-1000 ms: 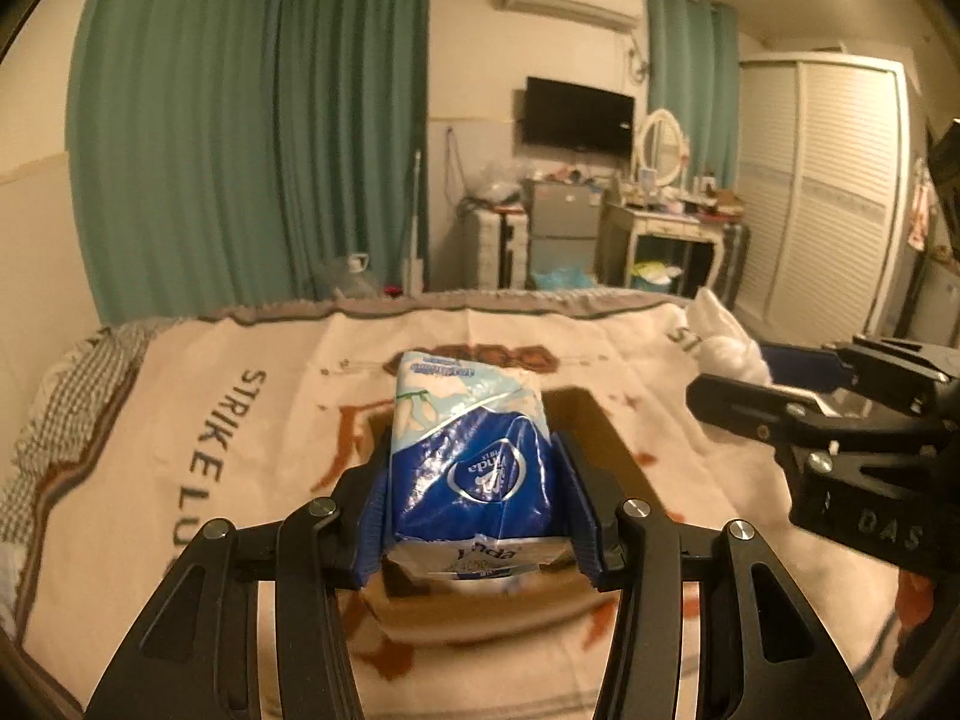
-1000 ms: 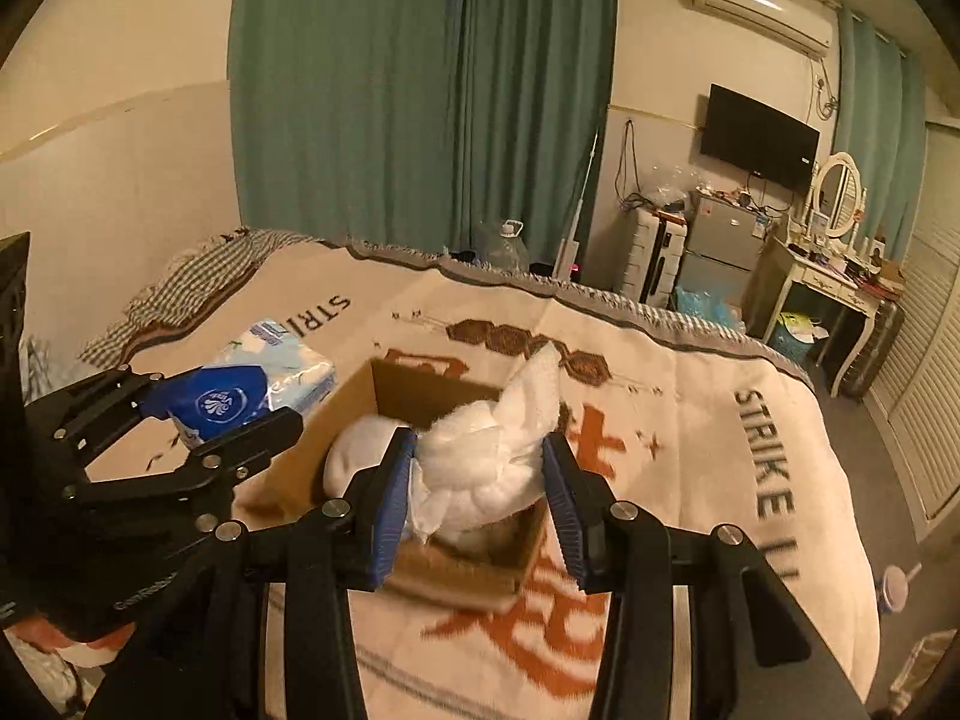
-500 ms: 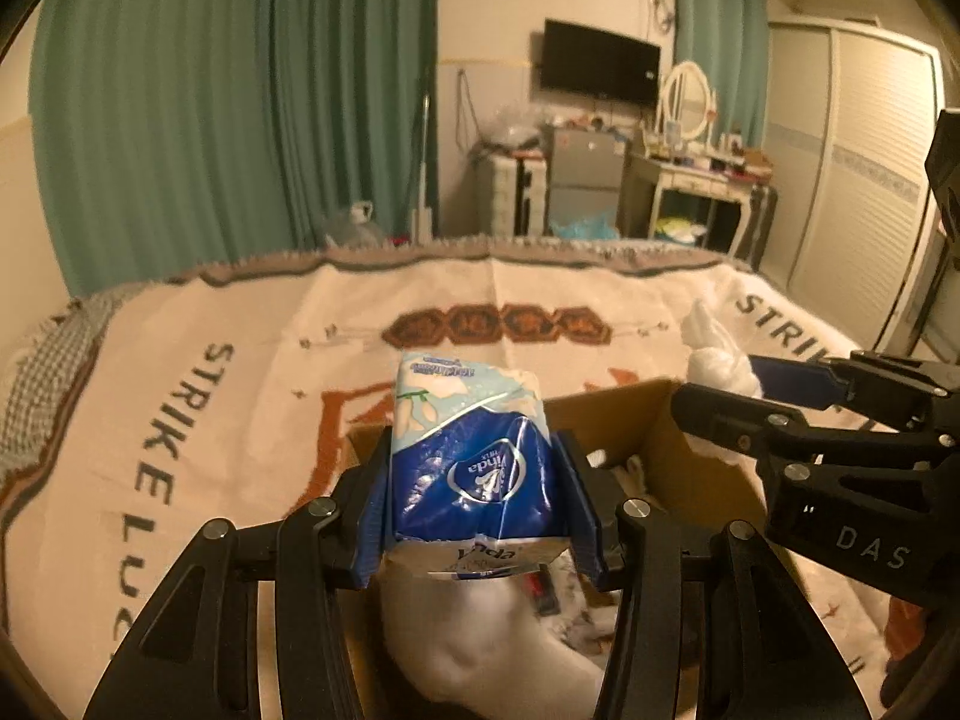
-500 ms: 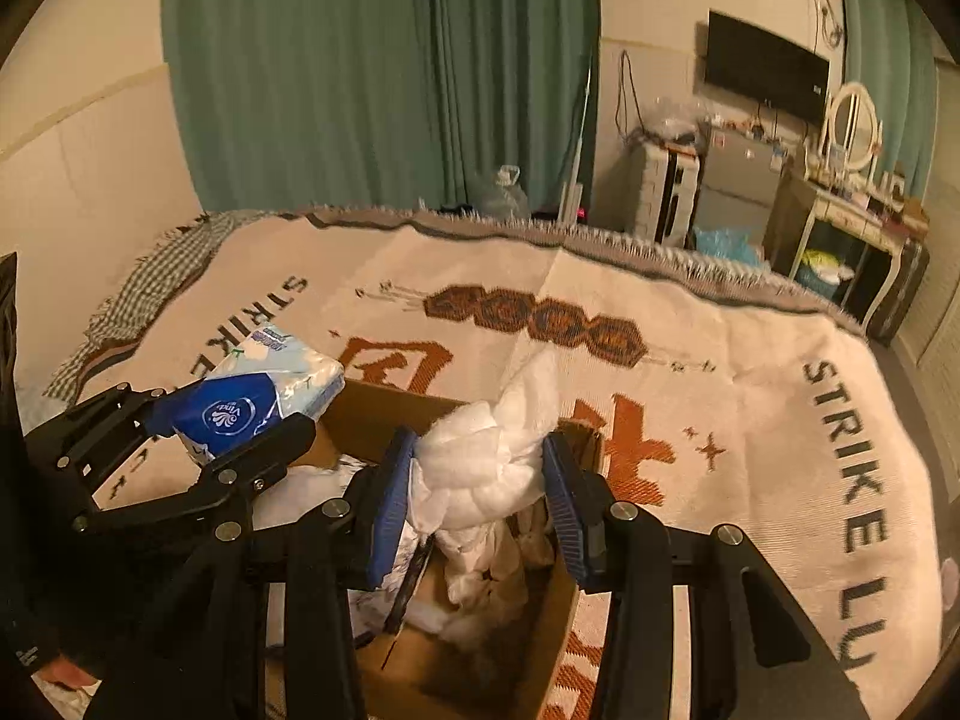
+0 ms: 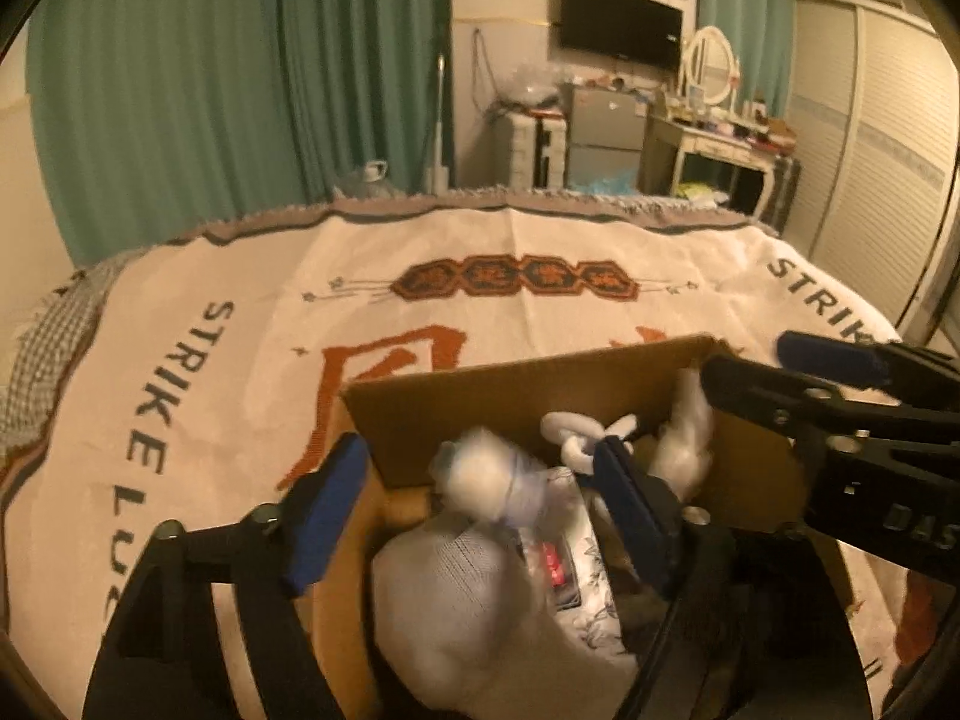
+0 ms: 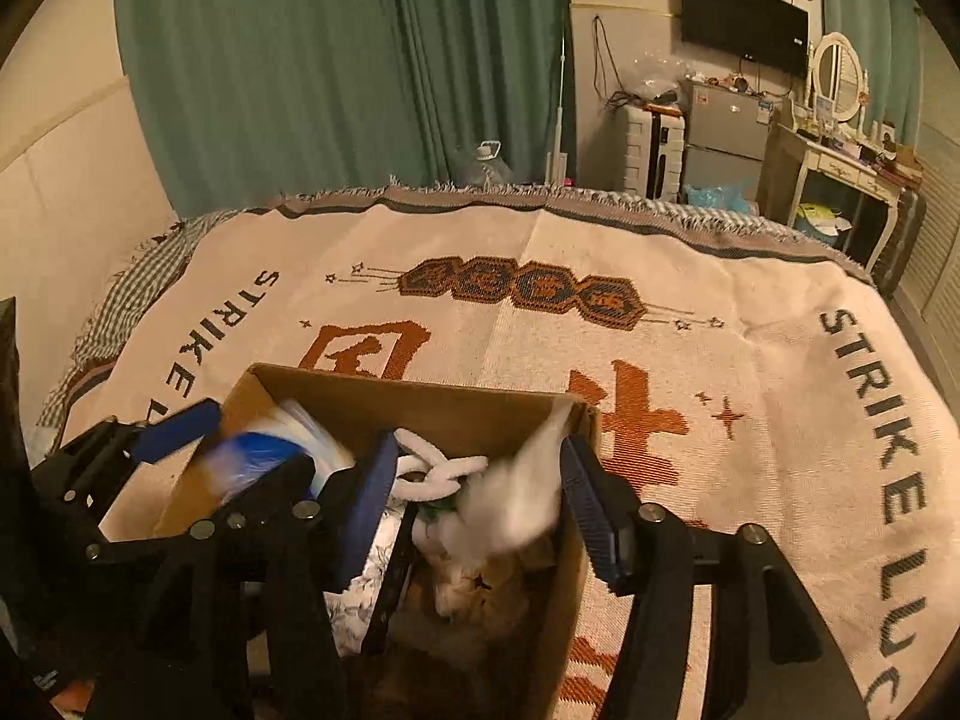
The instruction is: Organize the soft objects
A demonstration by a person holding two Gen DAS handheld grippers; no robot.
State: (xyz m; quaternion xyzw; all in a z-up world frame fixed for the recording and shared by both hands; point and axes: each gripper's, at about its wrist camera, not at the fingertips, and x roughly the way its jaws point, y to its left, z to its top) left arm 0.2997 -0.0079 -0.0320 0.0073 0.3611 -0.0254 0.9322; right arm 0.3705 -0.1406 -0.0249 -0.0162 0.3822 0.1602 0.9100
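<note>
An open cardboard box sits on the bed and holds several soft white items. My left gripper is open above the box's left part; the blue and white tissue pack is loose and blurred between its fingers, dropping into the box, and it also shows in the right wrist view. My right gripper is open over the box's right part, and the white fluffy cloth falls blurred between its fingers. A white knotted soft toy lies inside.
A beige printed blanket covers the bed around the box. Green curtains, a water jug, a small fridge, a dressing table and a wardrobe stand beyond the far edge of the bed.
Both grippers moved down over the box and opened. The tissue pack and the white cloth left the fingers and are dropping into the box.
</note>
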